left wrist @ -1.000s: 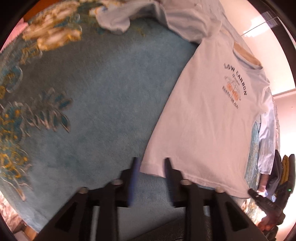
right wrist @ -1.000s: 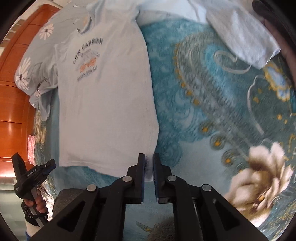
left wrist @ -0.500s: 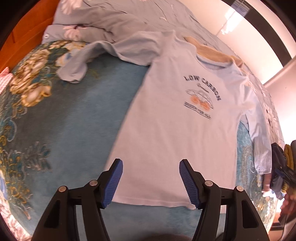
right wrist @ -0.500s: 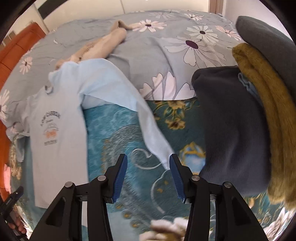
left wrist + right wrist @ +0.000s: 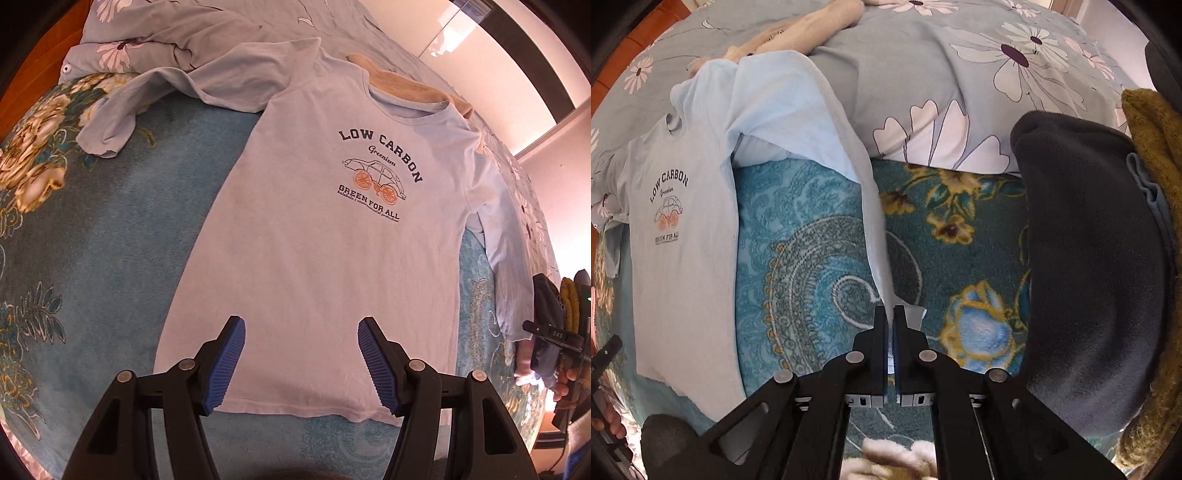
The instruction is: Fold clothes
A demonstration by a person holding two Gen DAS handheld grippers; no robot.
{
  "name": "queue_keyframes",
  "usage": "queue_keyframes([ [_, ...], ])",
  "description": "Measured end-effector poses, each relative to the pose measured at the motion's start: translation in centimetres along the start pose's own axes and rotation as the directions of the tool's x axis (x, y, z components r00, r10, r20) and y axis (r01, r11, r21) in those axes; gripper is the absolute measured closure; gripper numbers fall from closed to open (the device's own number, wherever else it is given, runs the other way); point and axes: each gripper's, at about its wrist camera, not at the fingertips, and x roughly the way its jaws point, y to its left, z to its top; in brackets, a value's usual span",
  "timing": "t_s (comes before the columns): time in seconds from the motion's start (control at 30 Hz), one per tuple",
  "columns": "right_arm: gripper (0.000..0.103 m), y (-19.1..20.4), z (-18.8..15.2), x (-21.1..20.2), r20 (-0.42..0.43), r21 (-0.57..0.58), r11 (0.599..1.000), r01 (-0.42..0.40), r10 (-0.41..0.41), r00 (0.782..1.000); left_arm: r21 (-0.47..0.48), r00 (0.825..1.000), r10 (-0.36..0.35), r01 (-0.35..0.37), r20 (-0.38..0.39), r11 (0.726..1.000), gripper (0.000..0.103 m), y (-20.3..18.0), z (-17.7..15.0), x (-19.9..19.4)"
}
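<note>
Pale blue long-sleeved shirt (image 5: 317,266) lying face-up and flat on the teal patterned blanket (image 5: 92,236), print uppermost, evidently spread for folding. The right gripper (image 5: 889,314) is clenched on the cuff of the right sleeve (image 5: 827,140), drawing it taut away from the body, probably to straighten it or fold it inward. The left gripper (image 5: 300,350) hangs released above the hem, its jaws spread wide and grasping nothing. Folded dark and mustard garments (image 5: 1089,258) lie beside the sleeve.
</note>
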Motion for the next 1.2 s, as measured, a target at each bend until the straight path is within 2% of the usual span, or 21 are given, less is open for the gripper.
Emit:
queue_keyframes([
  [0.1, 0.102, 0.5, 0.4, -1.9, -0.005, -0.021, 0.999, -0.035, 0.035, 0.999, -0.029, 1.000, -0.015, 0.015, 0.008, 0.999, 0.036, 0.9, 0.1, -0.2],
  [0.2, 0.102, 0.7, 2.1, -6.0, 0.041, -0.002, 0.988, -0.151, 0.151, 0.988, -0.064, 0.999, -0.031, 0.032, 0.016, 0.997, 0.036, 2.2, 0.4, -0.5],
  [0.27, 0.102, 1.7, 3.5, -9.3, 0.074, -0.030, 0.971, -0.235, 0.237, 0.969, -0.091, 0.999, -0.047, 0.049, 0.025, 0.995, 0.036, 2.9, 0.9, -0.5],
  [0.4, 0.102, 5.6, 6.6, -14.7, 0.107, -0.130, 0.934, -0.334, 0.348, 0.931, -0.133, 0.996, -0.077, 0.082, 0.044, 0.988, 0.036, 4.3, 1.8, -0.5],
  [0.47, 0.102, 8.3, 8.2, -16.6, 0.117, -0.183, 0.908, -0.377, 0.401, 0.909, -0.150, 0.994, -0.092, 0.100, 0.057, 0.984, 0.035, 5.0, 2.2, -0.5],
  [0.57, 0.102, 13.0, 10.8, -17.8, 0.100, -0.244, 0.874, -0.420, 0.453, 0.886, -0.176, 0.991, -0.119, 0.128, 0.065, 0.976, 0.035, 5.8, 3.1, -0.2],
  [0.73, 0.102, 22.5, 14.8, -15.0, -0.012, -0.350, 0.844, -0.406, 0.429, 0.903, -0.182, 0.987, -0.137, 0.151, 0.088, 0.972, 0.035, 6.4, 5.0, 0.4],
  [0.8, 0.102, 26.8, 16.2, -12.7, -0.065, -0.398, 0.831, -0.388, 0.396, 0.916, -0.185, 0.985, -0.143, 0.159, 0.100, 0.970, 0.035, 6.7, 6.0, 0.6],
  [0.93, 0.102, 33.9, 17.8, -7.5, -0.172, -0.472, 0.790, -0.392, 0.353, 0.919, -0.193, 0.982, -0.148, 0.169, 0.120, 0.966, 0.035, 7.5, 7.5, 1.2],
  [1.1, 0.102, 41.5, 18.9, -0.6, -0.271, -0.504, 0.781, -0.370, 0.263, 0.926, -0.197, 0.980, -0.144, 0.169, 0.136, 0.966, 0.035, 8.7, 8.5, 2.4],
  [1.2, 0.101, 44.3, 19.5, 2.8, -0.295, -0.504, 0.794, -0.339, 0.211, 0.932, -0.191, 0.981, -0.134, 0.159, 0.138, 0.969, 0.035, 9.2, 8.8, 3.2],
])
